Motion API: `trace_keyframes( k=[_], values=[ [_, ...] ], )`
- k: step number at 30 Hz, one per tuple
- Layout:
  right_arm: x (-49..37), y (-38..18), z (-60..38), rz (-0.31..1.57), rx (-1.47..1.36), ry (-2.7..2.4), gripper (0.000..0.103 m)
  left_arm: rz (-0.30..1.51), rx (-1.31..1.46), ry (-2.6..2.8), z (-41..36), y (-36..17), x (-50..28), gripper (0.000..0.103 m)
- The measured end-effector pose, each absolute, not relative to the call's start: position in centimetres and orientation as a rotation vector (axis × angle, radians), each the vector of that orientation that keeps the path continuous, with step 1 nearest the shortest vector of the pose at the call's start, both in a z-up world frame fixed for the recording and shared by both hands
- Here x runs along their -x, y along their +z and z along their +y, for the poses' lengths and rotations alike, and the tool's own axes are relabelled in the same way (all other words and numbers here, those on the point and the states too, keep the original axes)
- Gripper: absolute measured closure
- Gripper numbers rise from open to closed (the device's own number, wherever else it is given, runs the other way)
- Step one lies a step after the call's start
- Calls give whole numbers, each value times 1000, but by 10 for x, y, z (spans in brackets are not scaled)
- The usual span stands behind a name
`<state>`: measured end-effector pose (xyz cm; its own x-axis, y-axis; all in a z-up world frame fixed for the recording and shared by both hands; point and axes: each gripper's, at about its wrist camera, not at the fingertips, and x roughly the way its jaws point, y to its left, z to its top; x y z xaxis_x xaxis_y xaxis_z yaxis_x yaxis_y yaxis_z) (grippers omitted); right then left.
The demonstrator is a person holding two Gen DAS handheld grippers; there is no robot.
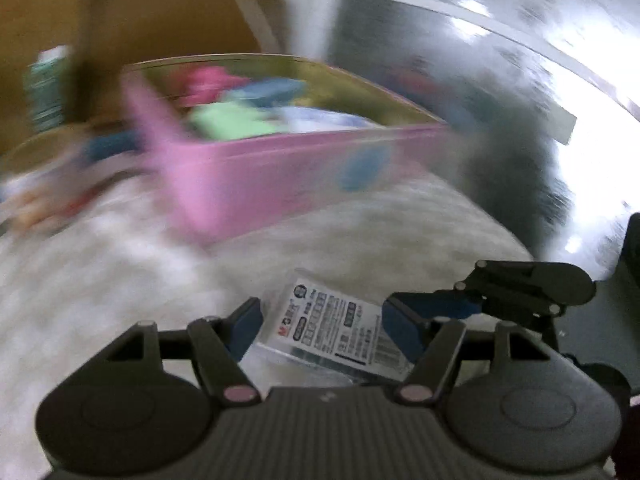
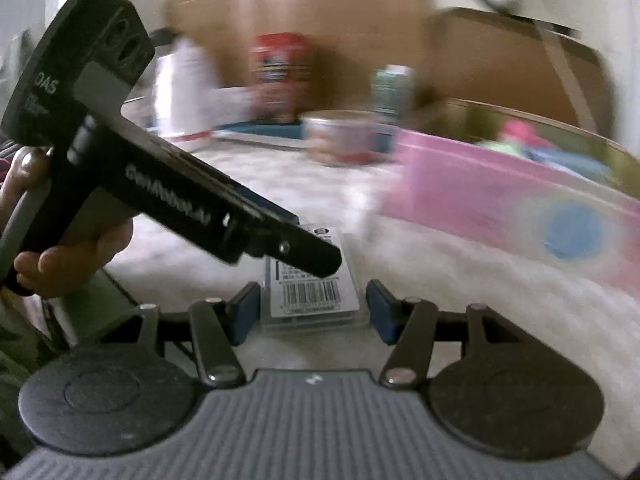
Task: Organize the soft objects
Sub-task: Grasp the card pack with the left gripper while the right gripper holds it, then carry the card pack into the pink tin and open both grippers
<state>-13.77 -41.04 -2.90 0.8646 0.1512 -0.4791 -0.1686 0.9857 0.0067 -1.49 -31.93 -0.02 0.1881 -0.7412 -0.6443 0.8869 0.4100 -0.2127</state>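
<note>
A small clear plastic packet with a white printed label [image 1: 336,328] lies on the white fluffy cover. My left gripper [image 1: 320,330] is open with its blue pads on either side of the packet. My right gripper [image 2: 312,312] is open too, around the same packet [image 2: 312,300] from its barcode end. The left gripper's body [image 2: 160,172] crosses the right wrist view above the packet. A pink box [image 1: 280,172] holds soft cloth items in pink, blue and green [image 1: 224,120]; it also shows in the right wrist view [image 2: 500,196]. Both views are blurred.
A cardboard box [image 1: 140,20] stands behind the pink box. A teal bottle [image 2: 392,88], a red can [image 2: 280,64], a low tin [image 2: 344,136] and a white container [image 2: 188,80] stand at the back. Shiny floor [image 1: 520,80] lies to the right.
</note>
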Motion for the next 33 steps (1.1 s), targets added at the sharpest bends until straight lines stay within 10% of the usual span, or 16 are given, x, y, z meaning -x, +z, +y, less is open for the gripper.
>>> trace_keyframes(
  k=[8,15,33],
  values=[
    [195,-43,-457,460,-26,-53,40,694,-352,-1252,-380,-6,51,14],
    [184,-53,-444,385,8,-50,43,662,-346,-1213,-368,7,48,37],
    [15,17,-480,291,83,-176,42,606,-159,-841,-421,73,-97,22]
  ],
)
